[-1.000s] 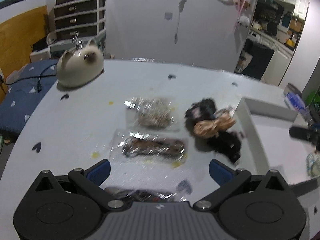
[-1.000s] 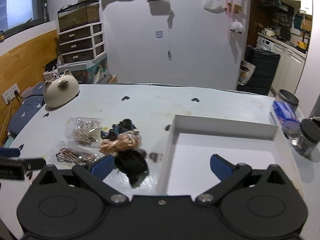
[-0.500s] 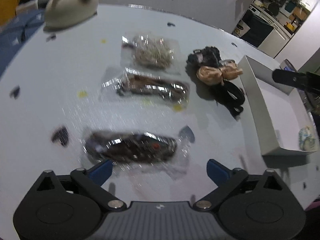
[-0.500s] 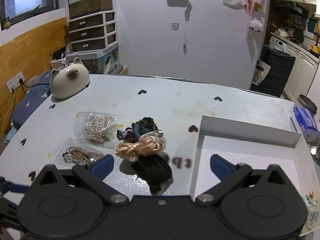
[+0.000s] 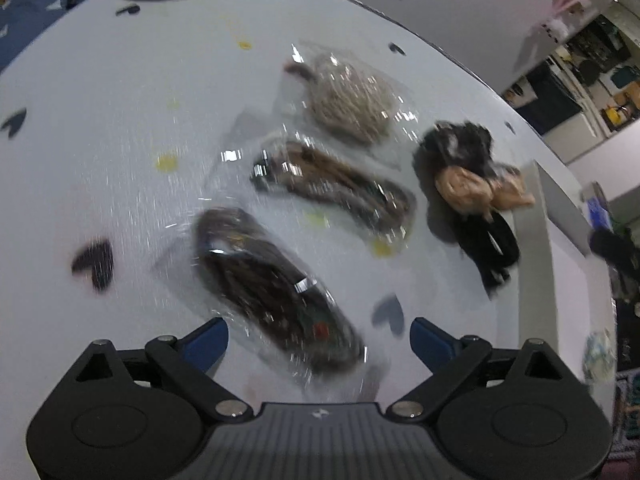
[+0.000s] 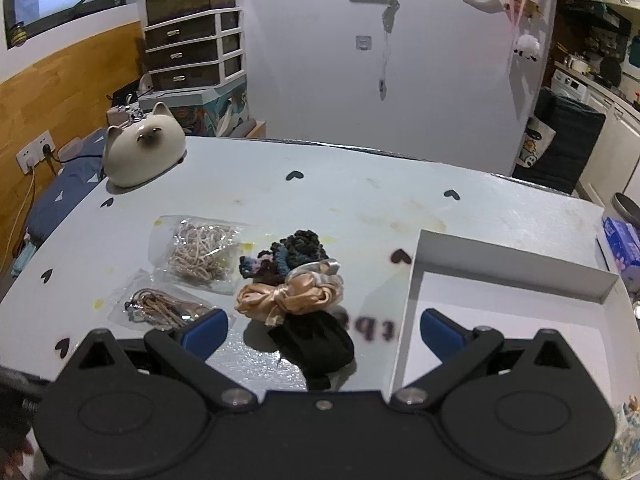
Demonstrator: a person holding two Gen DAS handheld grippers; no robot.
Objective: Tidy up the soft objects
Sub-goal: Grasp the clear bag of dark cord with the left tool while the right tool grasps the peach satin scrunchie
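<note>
Crinkly clear bag of dark hair ties [image 5: 276,292] between our spread left gripper [image 5: 318,338], peach satin scrunchie [image 6: 290,298] ahead of our spread right gripper [image 6: 322,326], on the counter [image 6: 360,200]

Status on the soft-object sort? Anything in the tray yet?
Nothing visibly done: the white tray looks empty where visible. In hand: nothing; the left tool is open over the dark bagged hair ties, and the right tool is open. Left: the scrunchie pile and all three bags.
</note>
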